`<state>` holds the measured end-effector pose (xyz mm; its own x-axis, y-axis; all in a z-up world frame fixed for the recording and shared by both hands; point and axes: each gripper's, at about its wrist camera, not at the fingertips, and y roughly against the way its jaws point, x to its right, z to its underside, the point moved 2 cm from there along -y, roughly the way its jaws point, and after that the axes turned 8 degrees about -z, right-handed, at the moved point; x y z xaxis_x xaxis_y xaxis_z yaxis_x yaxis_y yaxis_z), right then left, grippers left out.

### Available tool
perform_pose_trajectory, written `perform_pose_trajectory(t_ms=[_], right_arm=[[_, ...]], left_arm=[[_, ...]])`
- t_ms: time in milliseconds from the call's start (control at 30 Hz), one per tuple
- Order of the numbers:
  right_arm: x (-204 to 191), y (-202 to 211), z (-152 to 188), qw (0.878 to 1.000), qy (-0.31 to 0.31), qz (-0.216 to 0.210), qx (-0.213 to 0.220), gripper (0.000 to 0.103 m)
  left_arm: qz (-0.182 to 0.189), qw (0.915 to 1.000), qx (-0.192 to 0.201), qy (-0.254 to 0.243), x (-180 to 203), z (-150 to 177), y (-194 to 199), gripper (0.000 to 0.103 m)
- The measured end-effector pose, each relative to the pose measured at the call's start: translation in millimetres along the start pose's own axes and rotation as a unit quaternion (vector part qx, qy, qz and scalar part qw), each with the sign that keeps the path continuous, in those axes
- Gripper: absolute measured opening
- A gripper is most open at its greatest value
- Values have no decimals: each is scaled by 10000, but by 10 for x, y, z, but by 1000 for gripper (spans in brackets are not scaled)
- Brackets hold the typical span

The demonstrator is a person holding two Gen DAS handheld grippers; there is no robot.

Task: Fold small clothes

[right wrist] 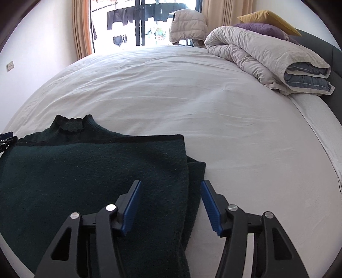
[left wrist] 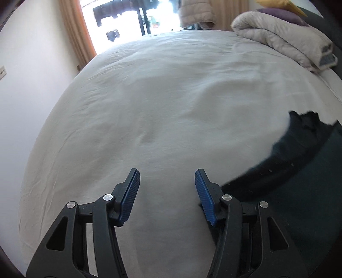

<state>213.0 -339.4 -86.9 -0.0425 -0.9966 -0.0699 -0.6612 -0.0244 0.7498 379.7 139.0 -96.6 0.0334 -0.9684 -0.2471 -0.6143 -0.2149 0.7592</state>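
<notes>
Right wrist view: the dark green sweater point(right wrist: 92, 166), soft, thick knit, lies part-folded on the bed point(right wrist: 213, 111), its doubled side edge between the half-open, empty right gripper point(right wrist: 171, 198) fingers, likely the best hold; left gripper point(left wrist: 167, 192) half-open, empty.

sweater point(left wrist: 299, 154): blurred, cut by right edge in left view | sweater lower part: behind right gripper point(right wrist: 171, 188), cut by frame bottom | left gripper point(right wrist: 6, 140): only a sliver at left edge | window point(left wrist: 136, 19): overexposed, unreadable
</notes>
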Motion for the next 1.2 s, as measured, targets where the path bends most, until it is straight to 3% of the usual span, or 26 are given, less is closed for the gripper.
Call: perform_pose_trajectory(t_ms=[100, 200, 267, 333, 400, 533, 667, 733, 900, 1033, 1200], right_arm=[[2, 79, -8, 9999, -76, -8, 133, 58], [-194, 208, -87, 9985, 182, -364, 354, 58], [-490, 294, -167, 9940, 565, -824, 455, 58], [-913, 367, -261, 9836, 1131, -1311, 500, 57], [-1385, 389, -356, 9702, 1733, -1631, 459, 49], [-2349, 259, -531, 9379, 2724, -2144, 158, 38], [-3152, -51, -600, 9030, 3650, -2247, -297, 36], [-3391, -260, -642, 8946, 3838, -2217, -570, 36], [-3716, -614, -635, 8712, 4321, -2070, -1074, 36], [-3842, -743, -523, 8468, 4669, -2067, -1486, 36], [-3864, -872, -618, 8517, 4508, -2068, -1692, 36]], left_arm=[[-160, 9988, 131, 446, -193, 18, 61, 53], [-214, 9963, 543, 635, -367, 109, 374, 53], [152, 9940, 814, 717, -425, 248, 676, 53], [684, 9907, 961, 679, -323, 425, 893, 53], [709, 9903, 1001, 651, -258, 689, 1043, 53], [1138, 9844, 975, 926, -89, 1127, 1137, 53], [1581, 9819, 705, 772, 156, 1398, 1100, 53], [1851, 9759, 653, 955, 148, 1507, 1118, 53], [2361, 9593, 598, 1430, 25, 1631, 989, 54], [2402, 9576, 607, 1472, 20, 1662, 986, 54], [2488, 9544, 584, 1543, -6, 1705, 1003, 54]])
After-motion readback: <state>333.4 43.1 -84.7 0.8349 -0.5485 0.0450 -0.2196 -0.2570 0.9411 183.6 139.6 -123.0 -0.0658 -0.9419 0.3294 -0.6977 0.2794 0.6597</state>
